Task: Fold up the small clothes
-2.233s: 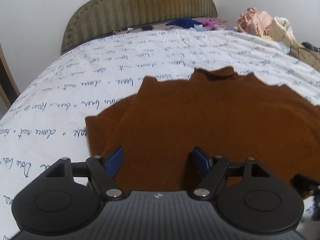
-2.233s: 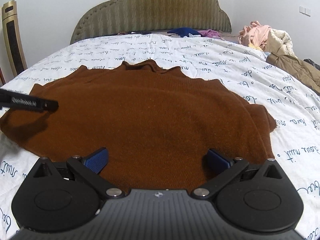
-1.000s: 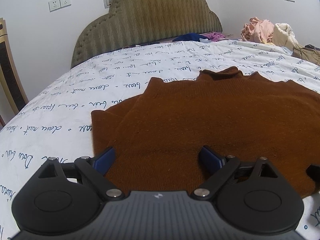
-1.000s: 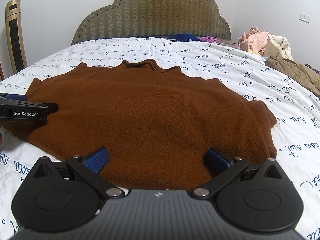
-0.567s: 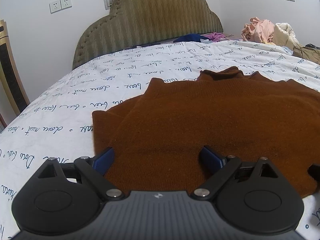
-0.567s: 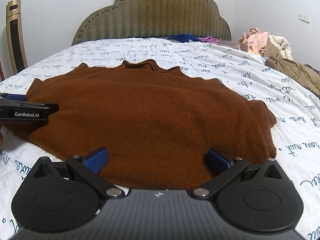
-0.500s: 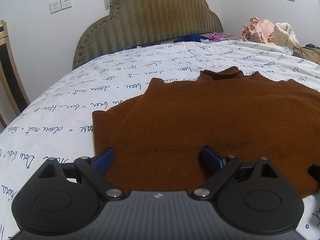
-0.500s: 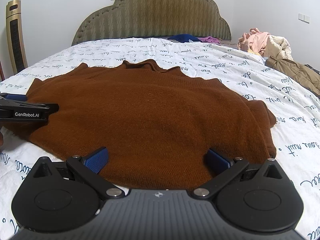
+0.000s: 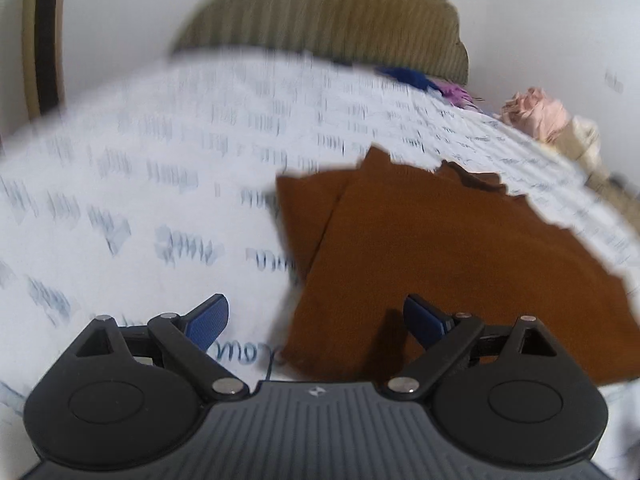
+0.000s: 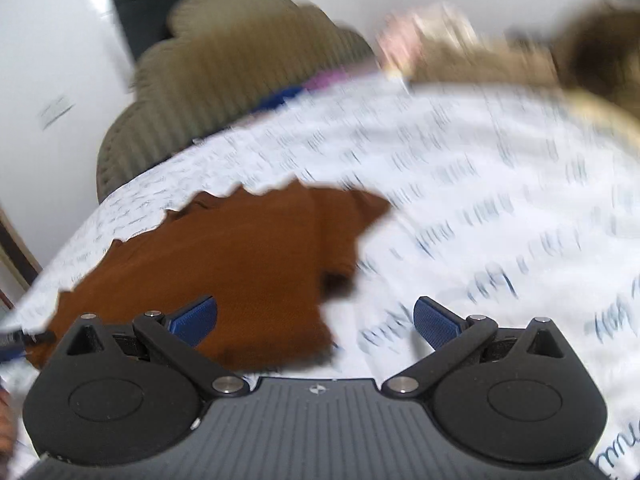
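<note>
Olive headboard (image 9: 340, 20) (blurred) behind script-printed bedsheet (image 9: 140, 168).

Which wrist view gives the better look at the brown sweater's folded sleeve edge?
The left wrist view: the brown sweater is fairly sharp there, with its folded sleeve lying as a separate layer along its left edge. The right wrist view shows the sweater blurred, its right-side sleeve end only a smeared shape.

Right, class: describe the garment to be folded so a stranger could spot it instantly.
Find the bed's white sheet printed with blue script. Spread flat on it lies the brown sweater. It is the only rust-brown garment there; the other clothes are heaped by the headboard.
</note>
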The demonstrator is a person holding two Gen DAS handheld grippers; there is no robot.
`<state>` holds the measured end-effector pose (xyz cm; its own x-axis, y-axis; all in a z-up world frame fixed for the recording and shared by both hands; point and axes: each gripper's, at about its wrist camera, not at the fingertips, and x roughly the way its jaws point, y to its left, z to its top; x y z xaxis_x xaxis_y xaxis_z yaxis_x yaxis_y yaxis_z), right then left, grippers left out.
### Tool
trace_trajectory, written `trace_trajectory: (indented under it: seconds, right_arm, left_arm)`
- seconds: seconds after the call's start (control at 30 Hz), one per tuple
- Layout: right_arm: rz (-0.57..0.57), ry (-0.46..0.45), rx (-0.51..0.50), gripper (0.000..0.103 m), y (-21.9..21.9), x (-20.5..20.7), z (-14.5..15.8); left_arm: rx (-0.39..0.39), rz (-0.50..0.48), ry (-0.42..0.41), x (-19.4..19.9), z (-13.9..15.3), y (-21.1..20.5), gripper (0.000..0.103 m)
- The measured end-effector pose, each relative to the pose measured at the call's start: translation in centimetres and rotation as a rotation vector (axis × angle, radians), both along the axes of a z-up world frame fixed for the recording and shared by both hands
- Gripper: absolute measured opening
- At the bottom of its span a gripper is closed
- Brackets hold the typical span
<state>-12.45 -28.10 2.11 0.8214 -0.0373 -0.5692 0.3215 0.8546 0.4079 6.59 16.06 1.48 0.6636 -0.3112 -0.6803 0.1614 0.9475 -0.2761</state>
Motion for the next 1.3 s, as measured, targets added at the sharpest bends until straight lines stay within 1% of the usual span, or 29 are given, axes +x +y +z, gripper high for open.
trace_trajectory:
  seconds: [0.03,0.07,0.1,0.17,0.23,0.27,0.33,0.37,0.4,0.43,0.47,0.5,0.53,0.57,0.63,0.67,0.7,0.77,0.83,0.93,0.97,1.03,1.07,1.1,1.17,1.2,1.23,1.27,1.3]
  right_arm:
    - [0.017,0.006,0.105,0.103,-1.3,0.2,-0.7]
    - [0.04,-0.005,0.223,0.103,-2.4,0.4,-1.5]
    - [0.065,-0.034,0.313,0.103,-3.1,0.7,-2.0]
    - [0.117,-0.07,0.405,0.103,-3.4,1.8,-2.6]
    - [0.168,-0.085,0.489,0.103,-3.5,3.8,-3.3]
    - [0.187,-0.092,0.51,0.103,-3.3,4.8,-3.7]
    - [0.199,-0.1,0.491,0.102,-2.6,6.9,-3.8]
    - [0.2,-0.102,0.489,0.1,-2.4,7.9,-3.9]
    - [0.197,-0.104,0.489,0.093,-2.3,8.9,-3.9]
    - [0.185,-0.103,0.485,0.088,-2.2,9.7,-4.0]
    - [0.172,-0.098,0.491,0.07,-2.2,10.5,-4.2]
    - [0.159,-0.086,0.512,0.044,-2.6,10.9,-4.6]
    - [0.142,-0.068,0.54,0.029,-2.9,11.2,-5.1]
    - [0.122,-0.046,0.572,0.019,-3.4,11.3,-5.9]
    - [0.124,-0.07,0.635,0.018,-4.2,10.9,-6.9]
    - [0.125,-0.072,0.629,0.018,-4.3,10.3,-6.7]
    - [0.127,-0.071,0.599,0.017,-4.3,10.1,-6.3]
    - [0.139,-0.072,0.545,0.017,-4.6,9.5,-5.1]
    - [0.152,-0.073,0.515,0.016,-5.3,8.7,-3.8]
    - [0.165,-0.076,0.465,0.015,-6.3,7.4,-2.0]
    - [0.168,-0.073,0.452,0.015,-6.8,6.7,-1.7]
    - [0.169,-0.043,0.404,0.015,-7.2,6.0,-1.6]
    - [0.168,-0.007,0.372,0.017,-7.2,6.1,-1.8]
    - [0.165,0.037,0.343,0.023,-7.1,6.2,-2.2]
    - [0.134,0.077,0.262,0.031,-6.7,5.9,-2.2]
    - [0.125,0.072,0.221,0.036,-6.6,5.2,-2.0]
    - [0.101,0.066,0.168,0.039,-6.4,4.5,-1.2]
    - [0.063,0.053,0.104,0.045,-6.2,3.6,-0.4]
    - [0.022,0.035,0.036,0.046,-5.8,2.8,0.5]
  left_arm:
    - [-0.069,-0.014,0.053,0.8,-0.4,0.8,0.097]
    - [-0.105,-0.02,0.066,1.2,-0.4,1.3,0.099]
    - [-0.131,-0.035,0.075,1.5,-0.3,1.5,0.099]
    - [-0.196,-0.111,0.107,2.2,-0.5,1.1,0.099]
    - [-0.243,-0.152,0.117,2.8,-1.0,0.3,0.099]
    - [-0.249,-0.168,0.107,3.0,-1.1,-0.2,0.099]
    - [-0.268,-0.18,0.096,3.5,-1.5,-1.0,0.099]
    - [-0.293,-0.173,0.094,3.7,-1.6,-1.2,0.099]
    - [-0.331,-0.175,0.103,3.9,-1.8,-1.3,0.098]
    - [-0.365,-0.168,0.117,4.1,-2.0,-1.4,0.086]
    - [-0.388,-0.154,0.131,4.2,-2.1,-1.3,0.074]
    - [-0.397,-0.148,0.161,4.5,-2.4,-1.3,0.038]
    - [-0.404,-0.148,0.208,4.8,-2.9,-1.5,0.017]
    - [-0.414,-0.139,0.244,4.9,-3.4,-1.7,0.017]
    - [-0.422,-0.117,0.222,4.2,-3.4,-1.6,0.015]
    - [-0.398,-0.107,0.201,3.7,-2.9,-1.7,0.015]
    - [-0.384,-0.102,0.185,3.2,-2.4,-1.9,0.014]
    - [-0.386,-0.108,0.163,2.1,-1.4,-2.0,0.014]
    - [-0.38,-0.127,0.141,1.0,-0.4,-2.3,0.014]
    - [-0.384,-0.154,0.144,-0.7,0.3,-2.5,0.014]
    - [-0.372,-0.166,0.145,-1.2,0.1,-2.8,0.014]
    - [-0.298,-0.188,0.166,-1.5,-0.7,-3.7,0.014]
    - [-0.266,-0.194,0.178,-1.4,-1.3,-4.0,0.015]
    - [-0.25,-0.194,0.189,-1.4,-1.8,-4.1,0.017]
    - [-0.258,-0.185,0.185,-1.8,-1.9,-3.6,0.02]
    - [-0.248,-0.178,0.183,-2.1,-1.5,-3.3,0.023]
    - [-0.227,-0.166,0.173,-2.4,-1.0,-3.0,0.029]
    - [-0.193,-0.157,0.15,-2.8,-0.4,-2.8,0.031]
    - [-0.139,-0.151,0.113,-3.2,0.4,-2.7,0.033]
